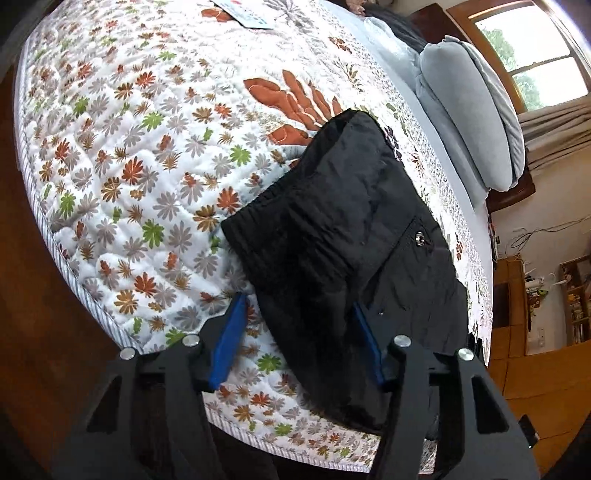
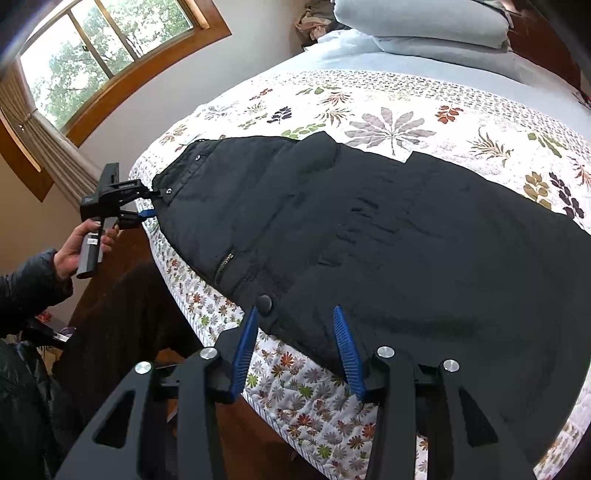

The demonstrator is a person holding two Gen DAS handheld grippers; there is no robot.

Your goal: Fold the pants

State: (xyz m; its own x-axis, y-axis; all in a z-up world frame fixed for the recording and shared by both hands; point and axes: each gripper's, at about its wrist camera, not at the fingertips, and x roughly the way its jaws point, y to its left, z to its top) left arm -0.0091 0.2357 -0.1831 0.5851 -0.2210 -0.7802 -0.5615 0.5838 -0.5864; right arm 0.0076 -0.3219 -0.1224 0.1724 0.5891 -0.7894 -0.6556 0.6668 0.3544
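Black pants (image 2: 369, 229) sprawl across the middle of the frame on the floral quilt (image 2: 388, 110), hanging near the bed edge. They look soft, slightly slick and light, so I'd pinch the thick waistband. My left gripper (image 1: 297, 332) and right gripper (image 2: 295, 341) are both spread wide, holding nothing. Pillows (image 2: 424, 26) upper right, window (image 2: 92, 48) upper left.

Soft daylight enters through the window (image 2: 92, 55), blown out white; fisheye bending curves edges; corners fall dark.
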